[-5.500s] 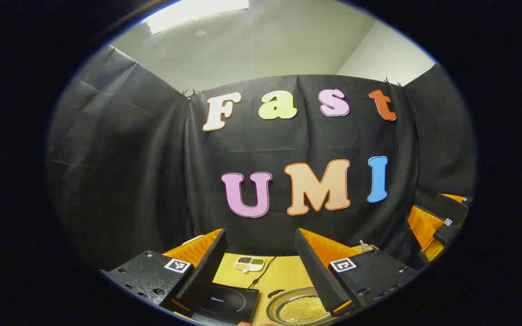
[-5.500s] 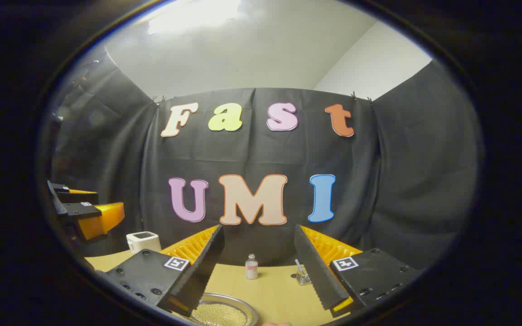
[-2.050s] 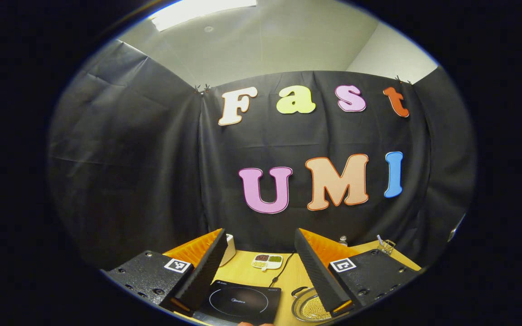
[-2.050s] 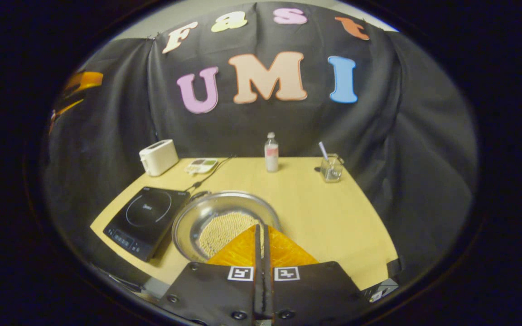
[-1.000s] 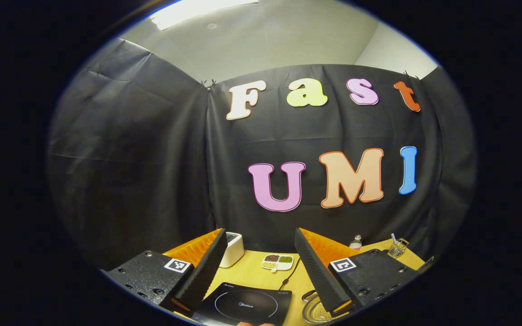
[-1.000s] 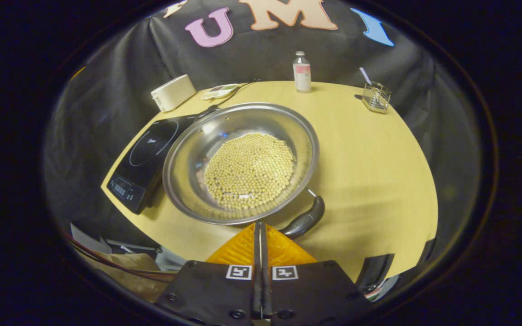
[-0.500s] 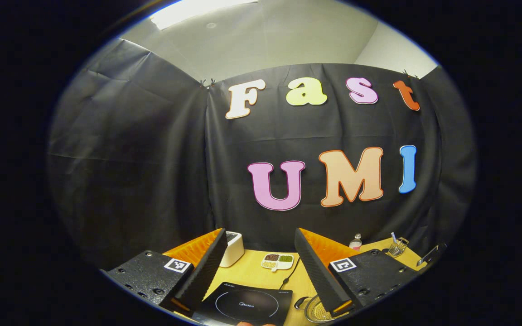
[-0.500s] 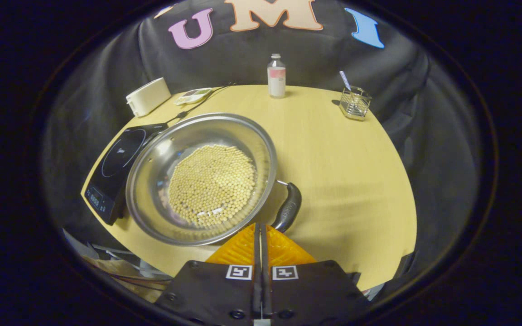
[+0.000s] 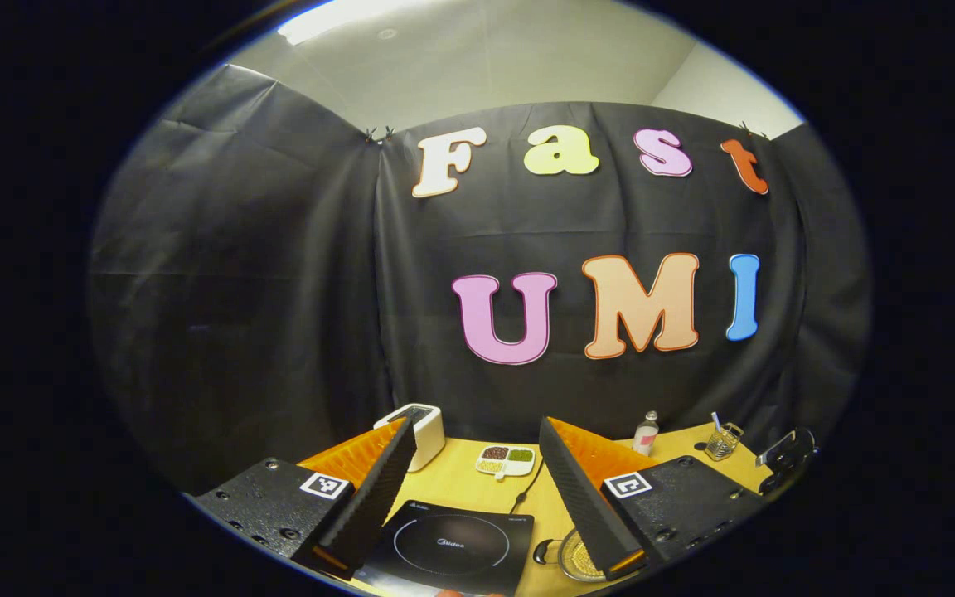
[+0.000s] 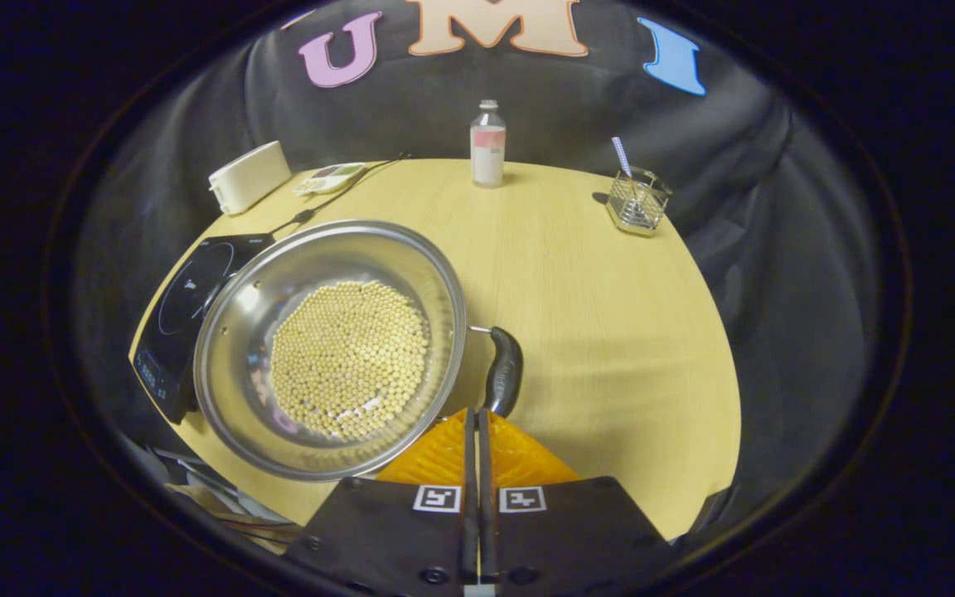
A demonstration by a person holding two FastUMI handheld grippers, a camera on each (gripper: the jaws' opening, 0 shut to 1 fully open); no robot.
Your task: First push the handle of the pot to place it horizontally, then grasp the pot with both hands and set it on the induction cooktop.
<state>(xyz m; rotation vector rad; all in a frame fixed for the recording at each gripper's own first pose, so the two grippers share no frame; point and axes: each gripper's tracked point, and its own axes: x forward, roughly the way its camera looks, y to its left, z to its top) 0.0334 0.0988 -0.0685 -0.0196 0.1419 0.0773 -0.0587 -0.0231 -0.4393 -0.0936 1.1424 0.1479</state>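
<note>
From the right gripper view I look down on the pot [image 10: 330, 348], a wide steel bowl-shaped pan sitting on the wooden table [image 10: 593, 315]. Its bottom is covered with a layer of small pale round beans [image 10: 349, 358]. The pot's left edge overlaps the near corner of the induction cooktop [image 10: 183, 319], but most of the pot is on the bare table beside it. A dark handle [image 10: 503, 371] sticks out from the pot's right rim and curves toward me. My right gripper [image 10: 477, 414] has its two fingers pressed together with nothing between them, and the tips are right at the near end of that handle; whether they actually touch it I cannot tell.

Farther back on the table I see a white toaster [image 10: 249, 176], a small divided dish [image 10: 330, 177] holding portions of dark, green and pale contents, a small bottle [image 10: 487, 143] with a pale liquid and a pink label, and a clear square holder [image 10: 637, 201] with a striped straw standing in it.

In the left gripper view my left gripper [image 9: 473, 464] is held high with its fingers spread wide, holding nothing. Between them I see the cooktop [image 9: 450, 541] below, a slice of the pot [image 9: 574, 555] with beans at its right, and the divided dish [image 9: 506, 460] behind.
</note>
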